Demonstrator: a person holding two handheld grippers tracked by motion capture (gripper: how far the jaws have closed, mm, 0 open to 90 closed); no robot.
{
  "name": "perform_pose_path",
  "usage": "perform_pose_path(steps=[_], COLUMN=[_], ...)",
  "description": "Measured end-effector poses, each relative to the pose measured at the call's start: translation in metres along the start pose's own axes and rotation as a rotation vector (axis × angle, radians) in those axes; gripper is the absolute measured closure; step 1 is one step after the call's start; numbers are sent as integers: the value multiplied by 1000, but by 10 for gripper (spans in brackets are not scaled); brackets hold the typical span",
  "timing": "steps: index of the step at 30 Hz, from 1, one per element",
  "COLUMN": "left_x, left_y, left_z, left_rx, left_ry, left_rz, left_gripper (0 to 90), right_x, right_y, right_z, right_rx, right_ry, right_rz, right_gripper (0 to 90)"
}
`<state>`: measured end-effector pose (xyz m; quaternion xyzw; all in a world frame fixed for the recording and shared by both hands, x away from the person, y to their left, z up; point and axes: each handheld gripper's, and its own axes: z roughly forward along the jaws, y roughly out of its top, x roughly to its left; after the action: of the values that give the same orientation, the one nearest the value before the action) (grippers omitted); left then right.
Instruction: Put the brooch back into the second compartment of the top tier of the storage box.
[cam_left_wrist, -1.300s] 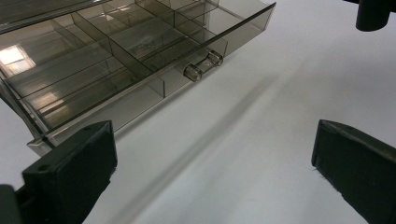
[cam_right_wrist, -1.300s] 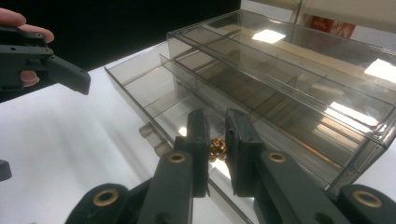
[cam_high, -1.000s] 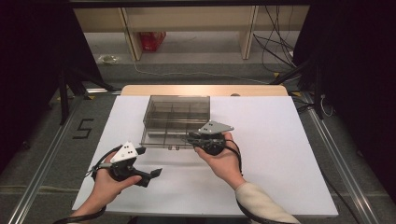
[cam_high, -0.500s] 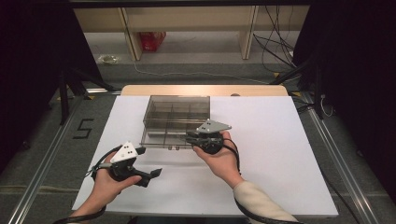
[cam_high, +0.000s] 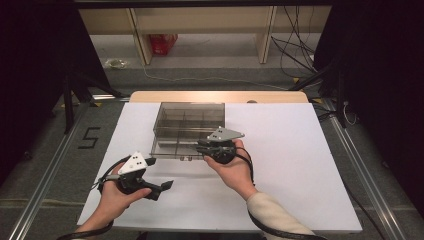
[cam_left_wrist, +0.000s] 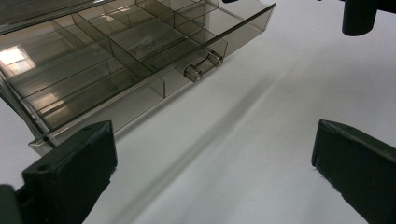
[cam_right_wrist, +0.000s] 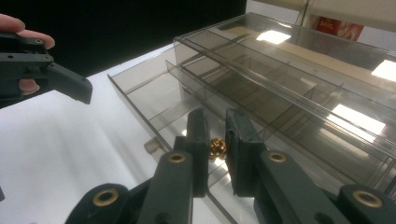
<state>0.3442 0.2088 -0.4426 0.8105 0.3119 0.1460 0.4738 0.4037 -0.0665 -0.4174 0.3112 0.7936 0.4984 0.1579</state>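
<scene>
Drawer of the smoky clear organizer box sits pulled toward the person, long side across the counter. Right gripper fingers pinch a tiny gold piece over it; left gripper hangs wide open, empty. Floor reads "5".

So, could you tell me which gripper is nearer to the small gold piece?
Right. The right gripper is shut on the gold piece over the open drawer; the left gripper hovers beside it.
</scene>
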Motion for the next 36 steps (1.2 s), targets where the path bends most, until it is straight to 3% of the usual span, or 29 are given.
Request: perform_pose_path(steps=[36], left_x=[1], left_y=[0], left_z=[-1], left_rx=[-1], left_ry=[0], left_rz=[2], left_gripper=[0], right_x=[6], right_y=[3], right_z=[20], right_rx=[18], right_ry=[13], right_rz=[-2], right_gripper=[807])
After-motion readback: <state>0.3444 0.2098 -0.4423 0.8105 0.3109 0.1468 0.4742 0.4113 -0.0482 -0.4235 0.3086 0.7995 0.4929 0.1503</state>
